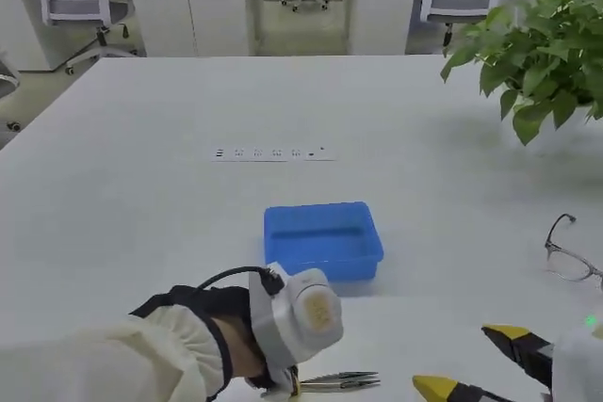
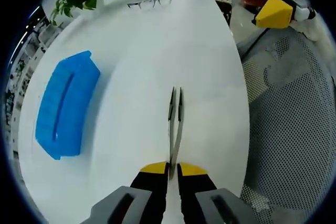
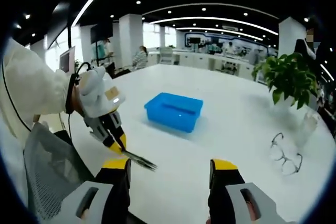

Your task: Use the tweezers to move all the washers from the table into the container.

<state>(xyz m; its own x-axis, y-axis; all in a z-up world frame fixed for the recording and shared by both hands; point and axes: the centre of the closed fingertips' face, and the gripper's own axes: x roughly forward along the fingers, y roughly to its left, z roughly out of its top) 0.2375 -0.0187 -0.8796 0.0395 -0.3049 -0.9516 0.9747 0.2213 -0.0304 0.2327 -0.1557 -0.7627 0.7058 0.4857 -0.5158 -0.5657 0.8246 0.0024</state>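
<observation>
A: At the near edge of the worktop (image 1: pixel 141 185), the tweezers (image 2: pixel 175 124), pinched by the rear end. Handling?

B: Thin, springy metal, judging by the look. Light and smooth, apt to twist if squeezed off-centre. Best taken at the joined end, as here, leaving both prongs free to flex.

A: And relative to the jaws?

B: Sandwiched between the jaws of the left gripper (image 2: pixel 173 169), clamped tight on that rear end. Prongs running straight ahead, tips almost together, low over bare worktop.

A: Washers?

B: Too small or too pale to pick out against the white surface; cannot say where. Probably tiny, flat, hard and slippery, so better nipped across the rim than scooped.

A: Further out?

B: Blue container (image 1: pixel 325 265) towards the middle of the worktop, well apart from the tweezer tips, seemingly empty. Right gripper (image 1: pixel 471 360) by the near right corner, jaws spread wide, holding nothing. Glasses (image 1: pixel 570 256) near the right edge, potted plant (image 1: pixel 542 54) at the far right corner.
</observation>
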